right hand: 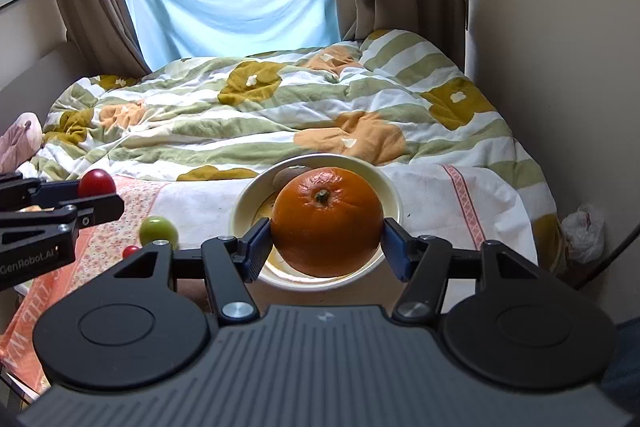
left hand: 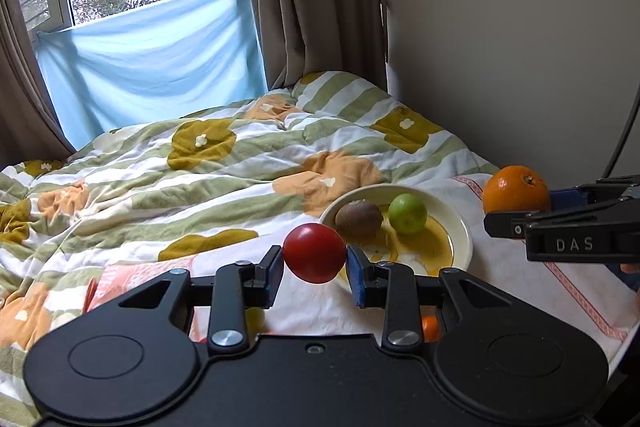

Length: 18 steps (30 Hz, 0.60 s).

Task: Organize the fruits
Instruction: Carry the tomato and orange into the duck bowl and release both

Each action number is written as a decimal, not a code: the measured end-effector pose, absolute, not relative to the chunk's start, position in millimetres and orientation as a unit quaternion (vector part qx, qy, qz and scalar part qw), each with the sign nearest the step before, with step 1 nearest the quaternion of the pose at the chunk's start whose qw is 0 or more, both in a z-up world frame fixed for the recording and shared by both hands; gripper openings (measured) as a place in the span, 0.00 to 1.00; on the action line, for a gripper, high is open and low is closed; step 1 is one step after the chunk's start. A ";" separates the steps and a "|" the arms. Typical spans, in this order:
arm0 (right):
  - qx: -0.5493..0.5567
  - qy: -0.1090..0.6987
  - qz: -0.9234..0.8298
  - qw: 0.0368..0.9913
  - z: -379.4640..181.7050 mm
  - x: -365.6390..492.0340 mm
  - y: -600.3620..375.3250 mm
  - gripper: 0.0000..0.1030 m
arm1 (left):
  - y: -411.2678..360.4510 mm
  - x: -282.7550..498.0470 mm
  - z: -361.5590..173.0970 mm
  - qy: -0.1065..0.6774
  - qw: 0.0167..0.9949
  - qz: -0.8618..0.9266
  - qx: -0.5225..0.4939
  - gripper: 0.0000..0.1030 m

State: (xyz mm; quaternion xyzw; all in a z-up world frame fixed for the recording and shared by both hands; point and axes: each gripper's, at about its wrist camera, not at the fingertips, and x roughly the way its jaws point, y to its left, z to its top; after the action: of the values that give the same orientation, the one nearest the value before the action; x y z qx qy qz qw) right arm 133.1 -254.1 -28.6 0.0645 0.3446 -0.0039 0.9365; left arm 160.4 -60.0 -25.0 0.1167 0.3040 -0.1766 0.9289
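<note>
My left gripper (left hand: pixel 315 261) is shut on a red round fruit (left hand: pixel 315 253), held in the air just left of a cream plate (left hand: pixel 460 227). On the plate lie a brown kiwi (left hand: pixel 358 218) and a green fruit (left hand: pixel 408 214). My right gripper (right hand: pixel 326 247) is shut on a large orange (right hand: pixel 326 221) and holds it above the plate (right hand: pixel 240 215), hiding most of the kiwi (right hand: pixel 290 173). Each view shows the other gripper: the right gripper (left hand: pixel 520 209) with the orange (left hand: pixel 516 191), and the left gripper (right hand: pixel 94 197) with the red fruit (right hand: pixel 96 183).
A green fruit (right hand: pixel 159 231) and a small red fruit (right hand: pixel 131 250) lie on a pink floral cloth (right hand: pixel 100 255) left of the plate. A flowered quilt (right hand: pixel 280 107) covers the bed behind. A wall runs along the right, with a plastic bag (right hand: pixel 584 231) at its foot.
</note>
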 end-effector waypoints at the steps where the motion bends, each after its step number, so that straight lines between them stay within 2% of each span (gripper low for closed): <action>1: 0.062 0.346 0.000 0.936 -30.2 140.3 -260.7 0.72 | -66.5 165.9 -25.9 0.305 0.929 -0.174 0.117 0.36; 8: 0.051 0.365 0.025 0.929 -50.0 177.5 -297.0 0.72 | -107.9 208.6 -47.7 0.333 0.921 -0.160 0.122 0.36; 18: 0.033 0.402 0.066 0.912 -87.8 211.2 -318.5 0.72 | -149.3 265.6 -106.3 0.399 0.895 -0.144 0.138 0.36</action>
State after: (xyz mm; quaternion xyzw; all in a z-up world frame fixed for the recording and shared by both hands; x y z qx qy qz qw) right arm 211.2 -318.5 -87.8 0.0331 0.4025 0.0656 0.9125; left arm 265.6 -149.2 -106.3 0.1382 0.3990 -0.1438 0.8950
